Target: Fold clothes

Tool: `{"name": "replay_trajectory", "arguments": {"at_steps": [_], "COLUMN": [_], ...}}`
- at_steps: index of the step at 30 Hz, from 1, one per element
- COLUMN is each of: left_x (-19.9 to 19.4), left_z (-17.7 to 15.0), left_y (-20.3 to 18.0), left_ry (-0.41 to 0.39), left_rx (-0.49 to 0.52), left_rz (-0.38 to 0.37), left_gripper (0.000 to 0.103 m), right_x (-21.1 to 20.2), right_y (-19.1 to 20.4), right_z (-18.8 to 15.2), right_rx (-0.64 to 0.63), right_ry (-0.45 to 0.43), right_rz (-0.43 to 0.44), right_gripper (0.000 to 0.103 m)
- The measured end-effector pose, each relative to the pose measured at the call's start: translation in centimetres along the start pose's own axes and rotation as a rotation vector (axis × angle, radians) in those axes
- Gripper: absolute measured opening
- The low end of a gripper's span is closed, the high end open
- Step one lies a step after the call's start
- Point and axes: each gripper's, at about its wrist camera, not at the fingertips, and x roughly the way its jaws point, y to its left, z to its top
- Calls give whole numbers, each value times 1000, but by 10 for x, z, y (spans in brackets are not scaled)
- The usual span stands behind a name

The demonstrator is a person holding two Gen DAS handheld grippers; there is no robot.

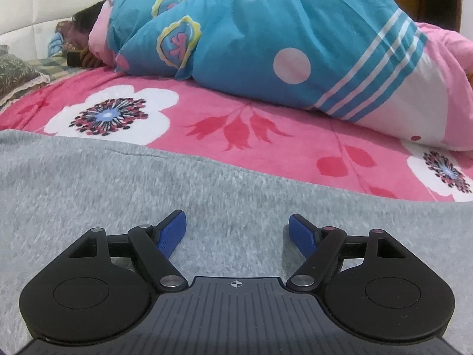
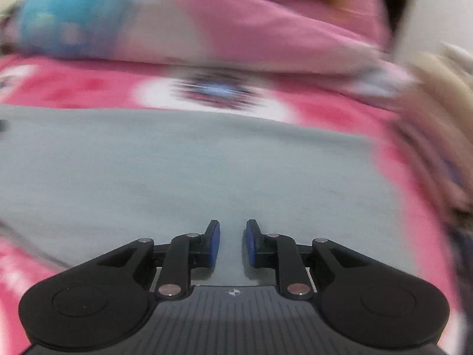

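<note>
We see a plain grey garment (image 1: 147,183) on a pink blanket (image 1: 207,109) with white flowers, beside a blue-pink quilt (image 1: 266,35).

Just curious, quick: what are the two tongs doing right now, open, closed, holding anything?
Left tongs: wide open, empty, over the grey garment.
Right tongs: narrow gap, nothing between them, above the same garment.

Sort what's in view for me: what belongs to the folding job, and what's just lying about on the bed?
Job:
- grey garment, spread flat on the bed
- left hand-held gripper, open over it
- right hand-held gripper, narrow gap, nothing between the pads

Lying about:
- pink floral blanket underneath
- blue and pink quilt, bundled behind
- patterned pillow
</note>
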Motion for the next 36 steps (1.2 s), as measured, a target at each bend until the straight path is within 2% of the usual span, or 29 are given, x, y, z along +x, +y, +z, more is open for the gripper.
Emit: {"name": "replay_trajectory", "arguments": {"at_steps": [2,4,6,7,9,11,13,16,17,22,24,27,29,31,32,33,34,36], "left_x": [0,0,-1,-1,-1,0,0,1,1,2,2,2,1,1,1,1,1,1], "left_z": [0,-1,-2,-3,-3,-3,-3,-3,-3,-3,-4,-4,-5,-5,-5,-5,-4,-5], "left_y": [0,0,-1,-1,-1,-1,-1,-2,-3,-3,-4,-5,-3,-3,-3,-3,-2,-3], "left_ry": [-1,-2,-6,-7,-9,-10,-9,-10,-10,-12,-13,-15,-17,-16,-16,-17,-17,-17], "left_rx": [0,3,11,14,14,12,12,18,20,20,23,26,21,18,19,20,21,22], "left_rz": [0,3,9,11,11,9,10,14,16,17,20,21,16,13,14,14,15,16], "left_gripper": [77,77,78,78,78,78,78,79,79,79,80,80,80,80,80,80,80,80], "right_x": [-10,-26,-33,-33,-29,-18,-9,-3,-2,-23,-36,-29,-16,-2,2,2,-1,-2], "right_y": [-12,14,57,78,101,90,43,-50,-78,-134,-114,-73,-55,-62,-74,-100,-128,-165], "right_z": [0,2,2,0,-9,-27,-37,-52,-57,-65,-56,-36,-29,-37,-44,-55,-63,-66], "right_rx": [86,62,-15,-66,-152,-178,-72,120,168,353,329,254,216,219,234,287,378,556], "right_ry": [-27,-115,-173,-172,-165,-147,-145,-123,-116,-155,-227,-248,-211,-152,-137,-144,-153,-136], "right_rz": [12,128,304,368,411,373,366,199,134,-19,47,199,263,234,183,138,141,113], "right_gripper": [21,21,20,20,20,21,21,8,9,11,11,12,12,12,10,8,0,0]}}
